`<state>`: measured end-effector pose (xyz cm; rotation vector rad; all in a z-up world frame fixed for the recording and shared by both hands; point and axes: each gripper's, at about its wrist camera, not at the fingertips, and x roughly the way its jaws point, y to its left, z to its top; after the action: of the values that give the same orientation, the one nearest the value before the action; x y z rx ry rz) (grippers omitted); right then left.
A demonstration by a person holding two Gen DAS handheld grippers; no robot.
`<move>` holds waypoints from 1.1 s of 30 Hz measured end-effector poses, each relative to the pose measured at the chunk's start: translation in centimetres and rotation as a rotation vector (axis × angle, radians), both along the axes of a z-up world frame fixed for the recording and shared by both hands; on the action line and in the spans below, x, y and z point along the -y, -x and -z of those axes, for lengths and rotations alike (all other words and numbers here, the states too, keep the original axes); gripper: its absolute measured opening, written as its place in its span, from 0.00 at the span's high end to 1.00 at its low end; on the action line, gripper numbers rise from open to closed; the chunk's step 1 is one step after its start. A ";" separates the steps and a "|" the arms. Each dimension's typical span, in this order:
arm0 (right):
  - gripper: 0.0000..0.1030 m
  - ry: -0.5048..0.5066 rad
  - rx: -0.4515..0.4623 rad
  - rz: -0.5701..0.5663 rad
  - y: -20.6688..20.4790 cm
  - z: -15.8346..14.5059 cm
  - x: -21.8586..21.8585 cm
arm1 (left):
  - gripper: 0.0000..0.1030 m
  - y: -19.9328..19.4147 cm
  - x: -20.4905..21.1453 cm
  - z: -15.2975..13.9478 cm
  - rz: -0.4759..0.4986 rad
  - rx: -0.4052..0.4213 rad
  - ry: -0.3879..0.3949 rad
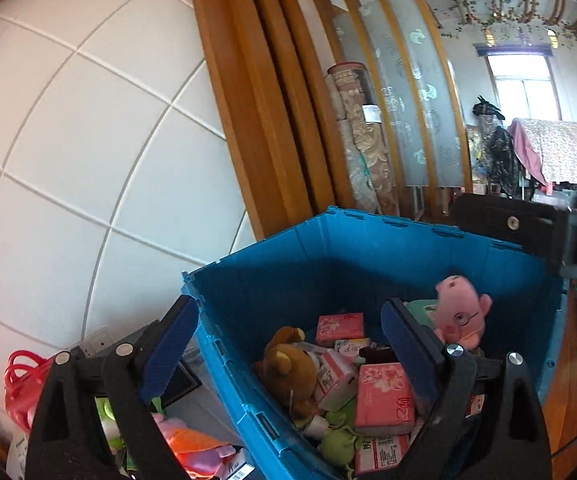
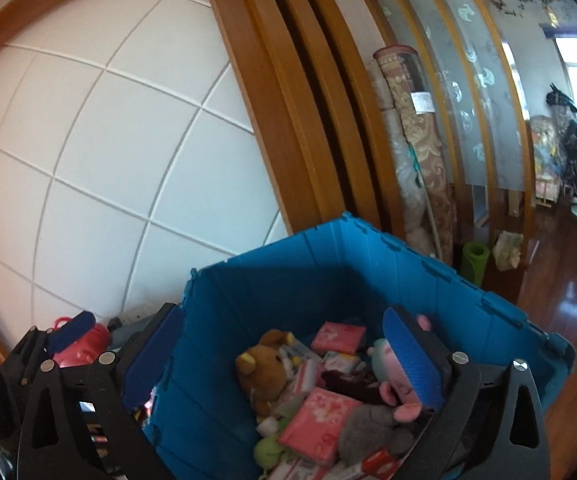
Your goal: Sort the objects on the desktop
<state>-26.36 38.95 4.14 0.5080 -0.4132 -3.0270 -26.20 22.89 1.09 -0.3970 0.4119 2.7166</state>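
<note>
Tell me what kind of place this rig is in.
Most likely a lived-in home, not a lab: wooden door frame, rolled carpets leaning against a frosted glass screen, and a blue bin of plush toys.

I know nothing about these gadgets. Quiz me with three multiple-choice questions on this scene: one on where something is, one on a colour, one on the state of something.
1. Where is the brown teddy bear?
A. inside the crate
B. on the wooden floor
C. between the left gripper's fingers

2. What colour is the plastic crate?
A. red
B. blue
C. grey

3. How does the right gripper stand?
A. shut on a tissue pack
B. shut on nothing
C. open and holding nothing

Answers:
1 A: the bear lies among pink tissue packs within the crate walls.
2 B: its walls and rim are blue in both views.
3 C: its blue-padded fingers stand wide apart, one outside the crate wall, pressing on nothing.
</note>
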 end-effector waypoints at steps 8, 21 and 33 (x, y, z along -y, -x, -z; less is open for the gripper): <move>0.00 -0.183 -0.082 0.048 -7.7 0.3 5.3 | 0.09 -5.2 5.1 0.1 -0.127 -0.026 -0.025; 0.00 -0.146 -0.052 0.080 -27.5 2.4 13.7 | 0.01 -22.4 14.5 2.0 -0.144 -0.021 -0.071; 0.00 -0.178 -0.058 -0.011 -35.7 1.2 16.1 | 0.01 -30.6 18.1 1.6 -0.217 0.006 -0.192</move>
<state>9.31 22.84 2.96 0.4286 -0.1376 -3.0751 4.42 4.78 -0.52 -0.4169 0.1086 2.9306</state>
